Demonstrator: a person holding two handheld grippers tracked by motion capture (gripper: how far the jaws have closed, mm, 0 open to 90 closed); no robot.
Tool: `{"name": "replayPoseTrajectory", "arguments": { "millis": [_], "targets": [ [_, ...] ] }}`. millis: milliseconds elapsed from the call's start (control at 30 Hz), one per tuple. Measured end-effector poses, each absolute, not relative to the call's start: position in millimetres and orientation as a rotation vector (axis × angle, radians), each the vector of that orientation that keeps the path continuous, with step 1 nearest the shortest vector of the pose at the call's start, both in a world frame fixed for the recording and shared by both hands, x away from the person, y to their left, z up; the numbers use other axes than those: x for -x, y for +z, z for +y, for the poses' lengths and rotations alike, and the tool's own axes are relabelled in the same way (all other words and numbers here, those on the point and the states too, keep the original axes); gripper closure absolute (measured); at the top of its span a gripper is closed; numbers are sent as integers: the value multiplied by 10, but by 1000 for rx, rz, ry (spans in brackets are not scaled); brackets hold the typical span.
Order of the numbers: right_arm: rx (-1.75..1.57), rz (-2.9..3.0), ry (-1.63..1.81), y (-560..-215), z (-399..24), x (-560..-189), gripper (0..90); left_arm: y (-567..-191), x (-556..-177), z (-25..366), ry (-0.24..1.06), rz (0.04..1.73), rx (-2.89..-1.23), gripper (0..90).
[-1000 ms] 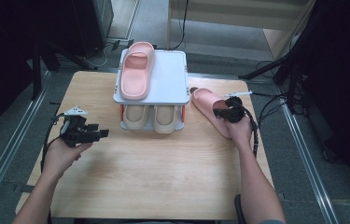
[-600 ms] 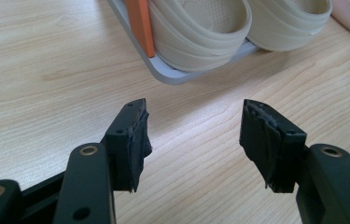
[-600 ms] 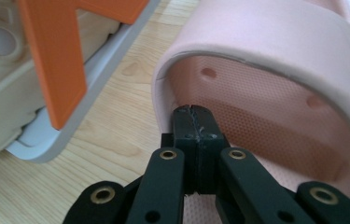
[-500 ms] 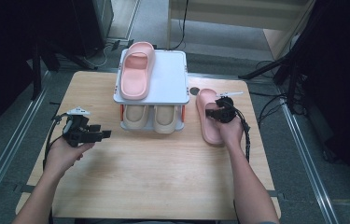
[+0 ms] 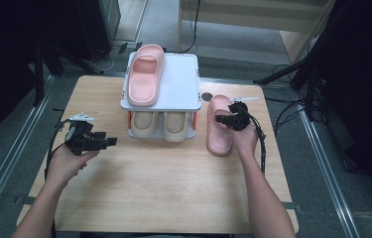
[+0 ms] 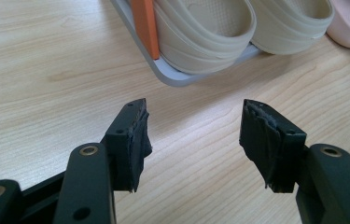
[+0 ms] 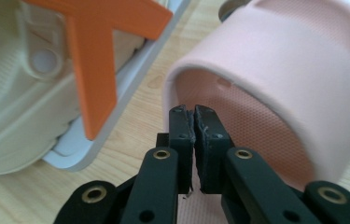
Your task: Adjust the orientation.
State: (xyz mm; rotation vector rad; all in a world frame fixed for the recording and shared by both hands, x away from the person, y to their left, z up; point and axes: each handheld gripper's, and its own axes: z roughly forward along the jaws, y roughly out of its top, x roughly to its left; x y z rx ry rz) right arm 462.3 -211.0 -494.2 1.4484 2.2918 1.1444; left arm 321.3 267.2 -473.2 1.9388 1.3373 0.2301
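You get even overhead light on the surface [image 5: 163, 188], soft shadows under the forearms, dark surroundings beyond its edges. High view is slightly soft. Both gripper views are bright; the pink slipper [image 7: 275, 84] and the rack's orange brace [image 7: 93, 56] blur up close.

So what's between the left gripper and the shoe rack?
Bare wooden table lies between the left gripper and the shoe rack, per the left gripper view.

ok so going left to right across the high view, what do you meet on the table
left claw → two-tier rack with a pink slipper on top and a beige pair beneath → second pink slipper lying on the table → right claw, over that slipper
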Motion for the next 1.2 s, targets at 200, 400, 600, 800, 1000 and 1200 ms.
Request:
{"name": "replayPoseTrajectory", "arguments": {
  "millis": [200, 400, 600, 800, 1000, 1200],
  "targets": [
    [-1431, 2219, 1195, -4777, -2289, -4460, 778, -4742, -3263, 2680, 225, 1340, -1943, 419],
    [-1433, 2144, 1173, -4743, -2476, -4361, 642, -4762, -3326, 2701, 207, 1349, -1934, 422],
    [-1476, 2141, 1141, -4856, -2559, -4367, 581, -4757, -3365, 2694, 209, 1347, -1928, 423],
    [-1497, 2153, 1119, -4983, -2553, -4425, 545, -4775, -3379, 2687, 203, 1346, -1939, 423],
    [-1513, 2163, 1068, -5107, -2493, -4500, 520, -4800, -3384, 2687, 201, 1350, -1945, 424],
    [-1563, 2126, 1055, -5190, -2498, -4570, 535, -4815, -3372, 2682, 197, 1356, -1950, 423]
  ]
}}
